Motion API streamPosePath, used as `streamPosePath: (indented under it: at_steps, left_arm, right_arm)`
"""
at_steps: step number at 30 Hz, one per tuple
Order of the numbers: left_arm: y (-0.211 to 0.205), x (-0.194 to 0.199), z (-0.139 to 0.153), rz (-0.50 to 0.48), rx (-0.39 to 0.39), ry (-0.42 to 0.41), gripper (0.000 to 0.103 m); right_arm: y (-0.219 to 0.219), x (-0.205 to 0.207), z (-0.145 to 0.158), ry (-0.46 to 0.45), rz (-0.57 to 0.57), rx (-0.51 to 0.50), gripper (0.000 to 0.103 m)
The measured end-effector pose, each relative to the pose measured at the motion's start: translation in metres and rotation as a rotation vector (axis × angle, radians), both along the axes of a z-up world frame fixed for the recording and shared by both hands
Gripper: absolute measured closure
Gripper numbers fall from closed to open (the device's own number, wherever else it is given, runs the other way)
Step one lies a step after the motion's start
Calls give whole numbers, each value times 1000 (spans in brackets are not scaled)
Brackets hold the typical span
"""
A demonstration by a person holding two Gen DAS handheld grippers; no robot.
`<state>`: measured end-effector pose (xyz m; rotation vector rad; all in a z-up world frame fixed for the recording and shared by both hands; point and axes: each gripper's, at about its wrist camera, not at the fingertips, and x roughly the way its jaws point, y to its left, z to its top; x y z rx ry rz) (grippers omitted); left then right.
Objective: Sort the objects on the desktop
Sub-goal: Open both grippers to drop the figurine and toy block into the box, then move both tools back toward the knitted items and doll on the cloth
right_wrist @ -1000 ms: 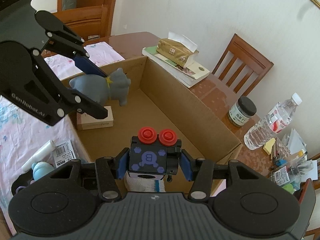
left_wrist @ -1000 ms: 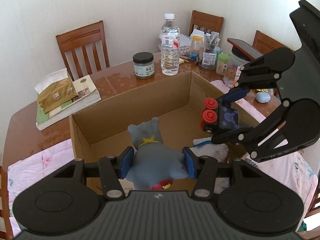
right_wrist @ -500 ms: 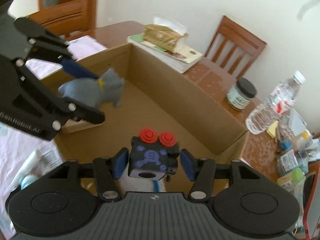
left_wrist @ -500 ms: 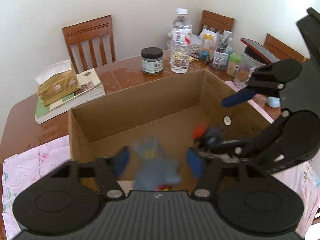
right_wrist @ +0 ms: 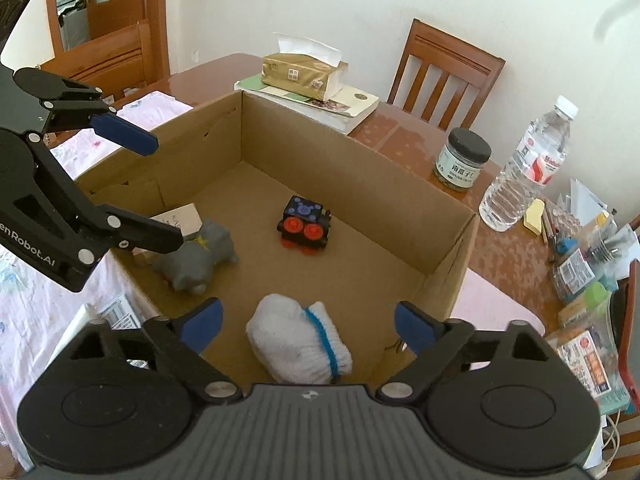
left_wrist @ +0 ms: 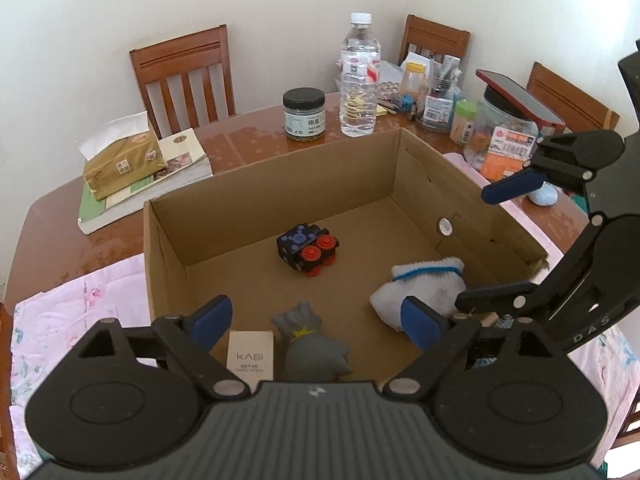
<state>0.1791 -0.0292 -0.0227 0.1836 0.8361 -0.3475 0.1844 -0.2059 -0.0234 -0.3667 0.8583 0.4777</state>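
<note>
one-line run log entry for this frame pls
phase: release into cardboard box | left claw: opening, empty | right claw: opening, empty | grey plush toy, black toy train: lying on box floor

A matt cardboard box (left_wrist: 280, 184) sits on a glossy wooden table (left_wrist: 248, 140), holding a knitted cloth sock (right_wrist: 298, 340).

Chairs: wooden chair (left_wrist: 186, 74) stands at the table's far side.
Tissue pack (left_wrist: 122, 162): lies on a book (left_wrist: 176, 170).
Jar (left_wrist: 304, 114): dark lid, just beside the water bottle (left_wrist: 359, 80).
Phone (left_wrist: 520, 98): red, rests on a clear container (left_wrist: 500, 136).
</note>
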Motion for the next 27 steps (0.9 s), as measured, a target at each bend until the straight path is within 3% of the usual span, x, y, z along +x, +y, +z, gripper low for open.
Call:
streamPosePath:
  at_steps: [6, 18, 27]
  left_arm:
    - [-2, -18, 11, -10, 18, -10, 9]
    - [-1, -72, 29, -27, 38, -35, 8]
    - [7, -111, 17, 39, 18, -6, 7]
  right_arm:
    - [-5, -18, 11, -12, 6, 40, 0]
    - [-16, -70, 17, -8, 11, 89, 0]
    - [-20, -115, 8, -31, -46, 131, 0]
